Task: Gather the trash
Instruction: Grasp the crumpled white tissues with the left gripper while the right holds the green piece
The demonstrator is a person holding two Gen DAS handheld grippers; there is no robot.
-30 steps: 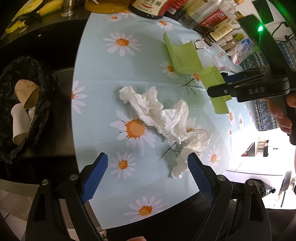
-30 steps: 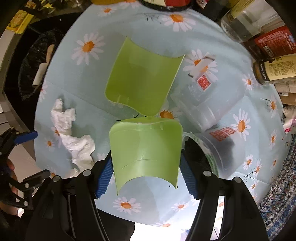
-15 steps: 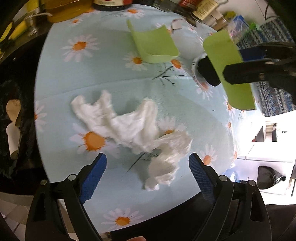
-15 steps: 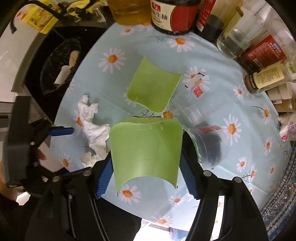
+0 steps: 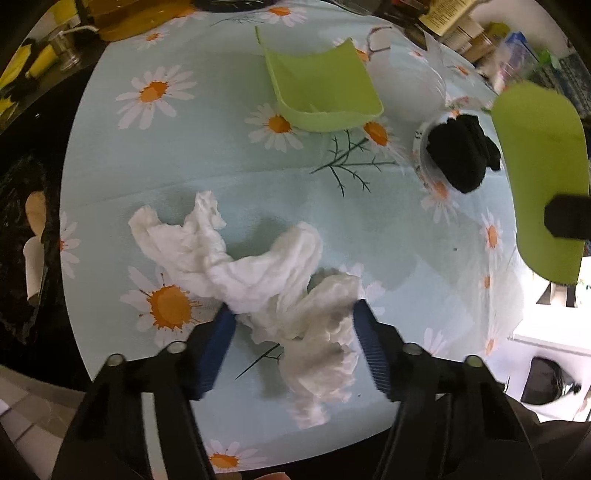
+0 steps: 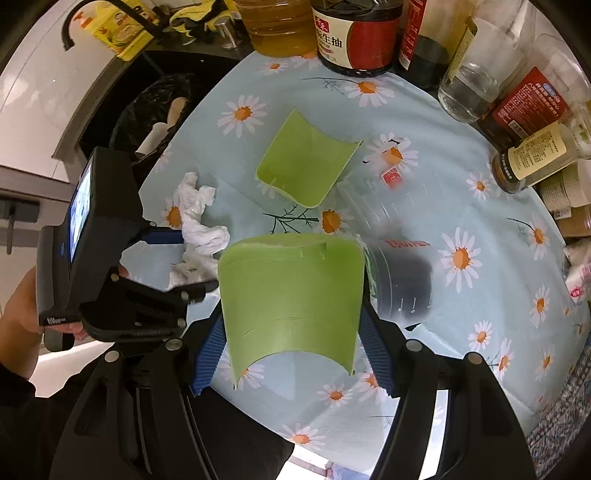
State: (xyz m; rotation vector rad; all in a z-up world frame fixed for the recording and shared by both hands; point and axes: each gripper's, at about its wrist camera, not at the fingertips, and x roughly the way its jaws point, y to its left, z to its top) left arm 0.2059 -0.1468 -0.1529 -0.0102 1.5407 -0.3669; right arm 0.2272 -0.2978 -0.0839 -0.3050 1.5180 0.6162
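A crumpled white tissue [image 5: 258, 273] lies on the daisy tablecloth [image 5: 184, 155]. My left gripper [image 5: 291, 343] has its blue pads on both sides of the tissue's near end, jaws narrowed around it. My right gripper [image 6: 288, 350] is shut on a curved green plastic piece [image 6: 291, 295] and holds it above the table; it also shows in the left wrist view [image 5: 543, 177]. A second green plastic piece [image 5: 317, 88] lies on the cloth farther back [image 6: 306, 166]. The tissue shows in the right wrist view [image 6: 199, 225] beside the left gripper.
A clear plastic jar [image 6: 399, 258] lies on its side with something black inside [image 5: 461, 151]. A black-lined trash bin [image 6: 155, 110] with paper cups stands off the table's left edge. Bottles and jars [image 6: 354, 33] crowd the far edge.
My left gripper moved forward onto the tissue and its jaws narrowed around it. My right gripper lifted the green piece up and back from the table.
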